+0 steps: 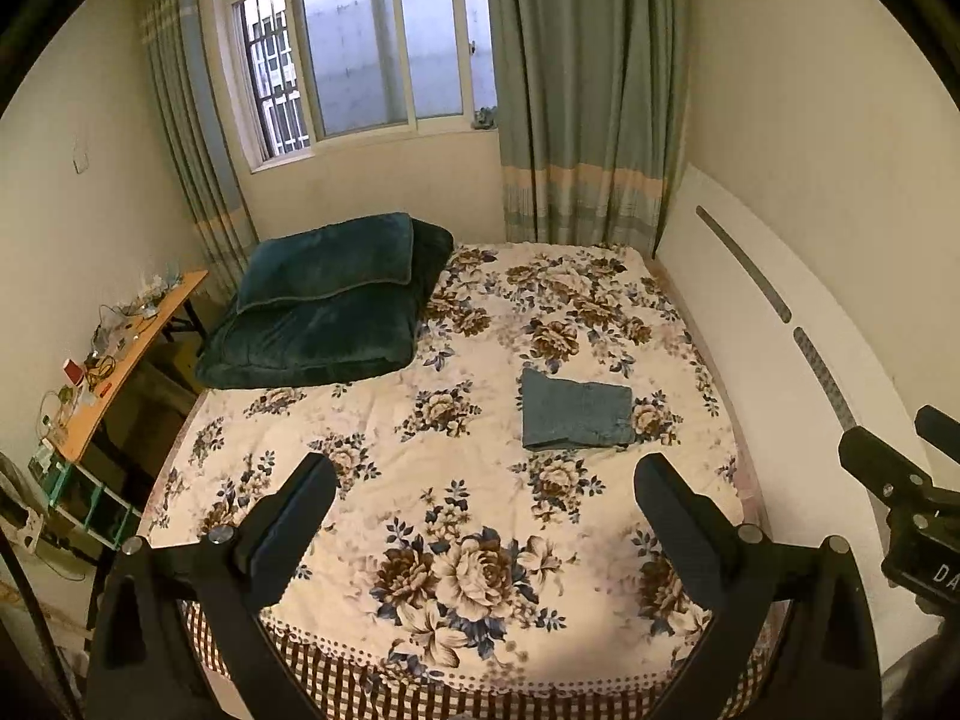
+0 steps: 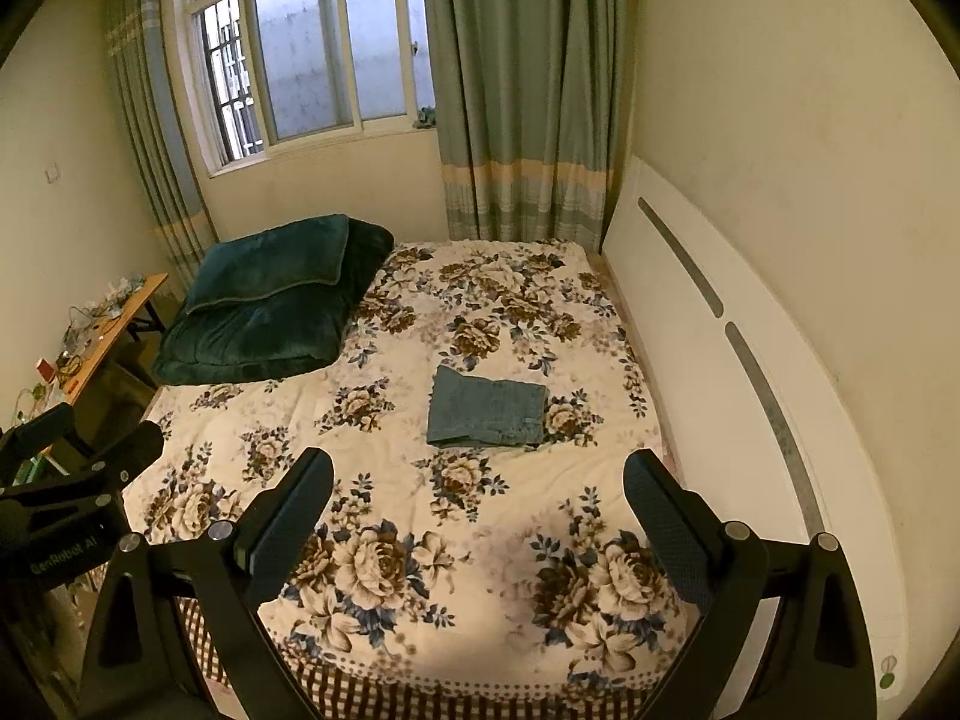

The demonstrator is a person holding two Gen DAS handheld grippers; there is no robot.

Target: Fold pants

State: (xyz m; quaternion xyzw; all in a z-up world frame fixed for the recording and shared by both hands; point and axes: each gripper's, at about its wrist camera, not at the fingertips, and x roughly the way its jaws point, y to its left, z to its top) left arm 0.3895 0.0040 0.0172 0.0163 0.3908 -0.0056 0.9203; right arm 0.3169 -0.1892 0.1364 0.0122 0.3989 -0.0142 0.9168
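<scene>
The blue denim pants (image 1: 576, 411) lie folded into a small flat rectangle on the floral bedspread (image 1: 456, 516), right of the bed's middle; they also show in the right wrist view (image 2: 487, 408). My left gripper (image 1: 483, 474) is open and empty, held above the near end of the bed, well short of the pants. My right gripper (image 2: 477, 471) is open and empty too, beside the left one at about the same distance. Part of the right gripper's body shows at the right edge of the left wrist view (image 1: 906, 486).
A folded dark green quilt (image 1: 324, 306) lies at the bed's far left corner. A white headboard (image 1: 774, 360) runs along the right wall. A cluttered wooden desk (image 1: 114, 360) stands left of the bed. Window and curtains (image 1: 576, 90) are behind.
</scene>
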